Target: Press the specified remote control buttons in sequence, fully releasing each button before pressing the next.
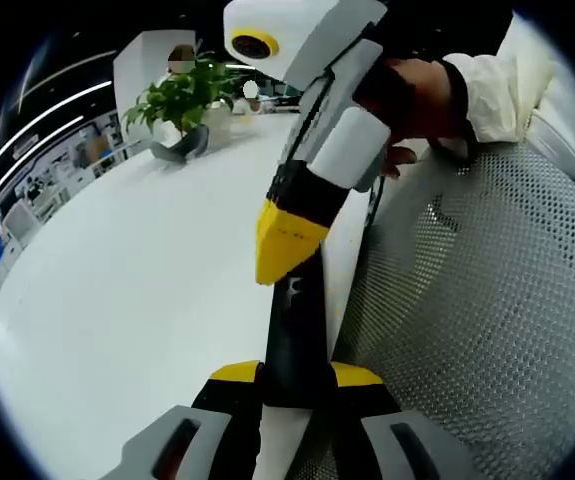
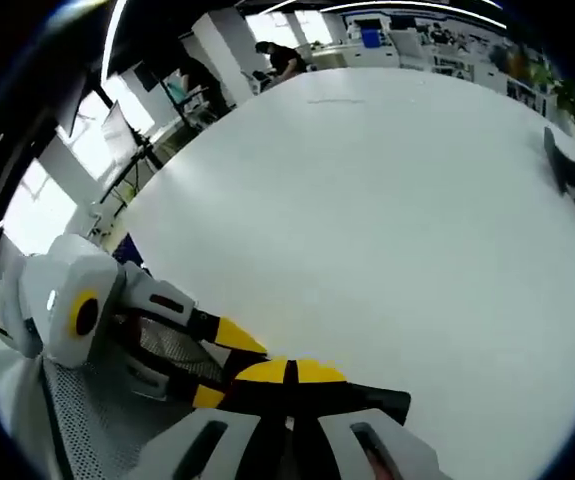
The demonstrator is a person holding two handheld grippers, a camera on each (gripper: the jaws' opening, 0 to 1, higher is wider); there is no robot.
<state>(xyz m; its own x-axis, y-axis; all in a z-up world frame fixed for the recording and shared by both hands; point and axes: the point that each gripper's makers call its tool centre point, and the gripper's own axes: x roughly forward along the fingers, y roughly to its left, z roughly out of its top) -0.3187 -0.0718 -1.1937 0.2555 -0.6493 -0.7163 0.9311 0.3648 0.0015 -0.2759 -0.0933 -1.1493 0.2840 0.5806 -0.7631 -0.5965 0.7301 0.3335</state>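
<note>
A black remote control [image 1: 297, 320] sticks out over the white table's edge, with my left gripper [image 1: 297, 375] shut on its near end, one yellow tip on each side. My right gripper [image 1: 285, 240] reaches down from above in the left gripper view, held by a hand [image 1: 417, 95]. Its yellow tips are shut together and rest on the remote's top face. In the right gripper view those shut tips [image 2: 287, 372] sit on the remote [image 2: 372, 402], and the left gripper [image 2: 222, 365] comes in from the left. The buttons under the tips are hidden.
The white table [image 1: 127, 300] stretches away. A potted plant [image 1: 182, 100] stands at its far side, and its dark pot [image 2: 572, 170] appears at the right edge. A grey mesh chair [image 1: 487, 300] is beside the table. A person [image 2: 277, 55] sits far back.
</note>
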